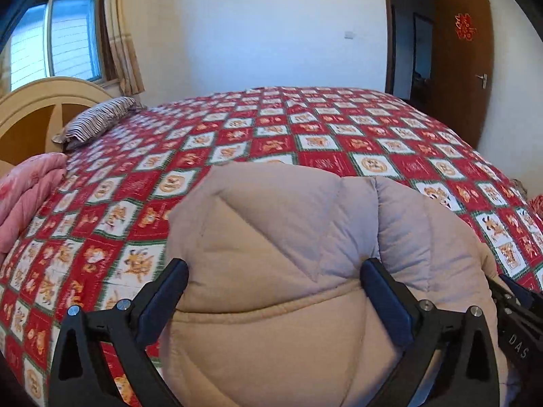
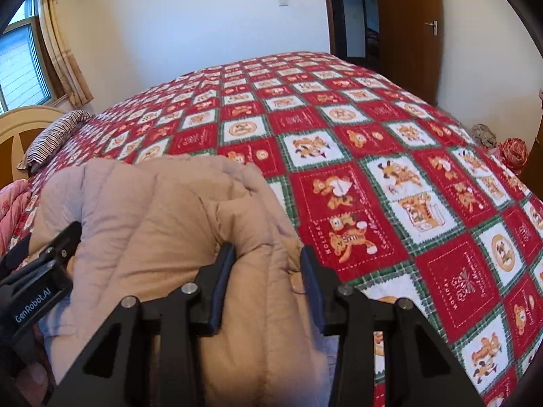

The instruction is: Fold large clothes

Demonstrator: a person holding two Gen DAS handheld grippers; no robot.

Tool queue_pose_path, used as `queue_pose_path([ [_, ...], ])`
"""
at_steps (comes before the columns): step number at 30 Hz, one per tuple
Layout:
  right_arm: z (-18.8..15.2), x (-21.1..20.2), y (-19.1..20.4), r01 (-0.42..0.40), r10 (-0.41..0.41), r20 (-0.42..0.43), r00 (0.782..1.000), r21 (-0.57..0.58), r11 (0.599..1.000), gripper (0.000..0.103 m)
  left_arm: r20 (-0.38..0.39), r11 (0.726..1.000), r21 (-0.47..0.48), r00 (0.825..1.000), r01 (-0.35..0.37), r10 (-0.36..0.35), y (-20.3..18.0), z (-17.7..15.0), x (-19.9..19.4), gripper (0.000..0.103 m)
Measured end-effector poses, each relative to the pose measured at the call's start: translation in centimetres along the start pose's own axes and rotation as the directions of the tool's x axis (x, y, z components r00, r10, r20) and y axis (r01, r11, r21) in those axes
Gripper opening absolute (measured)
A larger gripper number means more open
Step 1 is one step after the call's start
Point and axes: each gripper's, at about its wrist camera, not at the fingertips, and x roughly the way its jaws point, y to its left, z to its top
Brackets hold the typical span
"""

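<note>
While the beige padded coat lies on the quilted bedspread, it is gripped from both sides.
Bulky fabric is pinched between the left gripper fingers — a narrower fold is clamped ahead of the right gripper.

Beige padded coat between left gripper, patterned bedspread

A bed under a red, white and green patchwork bedspread.

A beige quilted coat lies bunched on the bedspread at the near edge. At the headboard end, a striped pillow rests on the cover, and nearer than it a folded pink quilt sits by the bed's side edge, well apart from the coat.
</note>
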Motion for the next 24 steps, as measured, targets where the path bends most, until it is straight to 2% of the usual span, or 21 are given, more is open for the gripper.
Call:
queue_pose_path([
  [2, -0.3, 0.7, -0.7, -0.004, 0.004, -0.009, 1.000, 0.016, 1.000, 0.043, 0.005, 1.000, -0.013, 1.000, 0.012, -0.012, -0.2, -0.1, 0.6, 0.102],
  [7, -0.7, 1.7, -1.4, -0.007, 0.008, -0.016, 1.000, 0.035, 0.999, 0.043, 0.038, 1.000, -0.006, 0.999, -0.011, 0.011, -1.1, -0.9, 1.0, 0.102],
  [24, -1.5, 3.2, -1.3, 0.016, -0.015, -0.041, 0.999, 0.015, 1.000, 0.045, 0.031, 1.000, 0.006, 0.999, -0.028, 0.028, -1.4, -1.5, 2.1, 0.102],
])
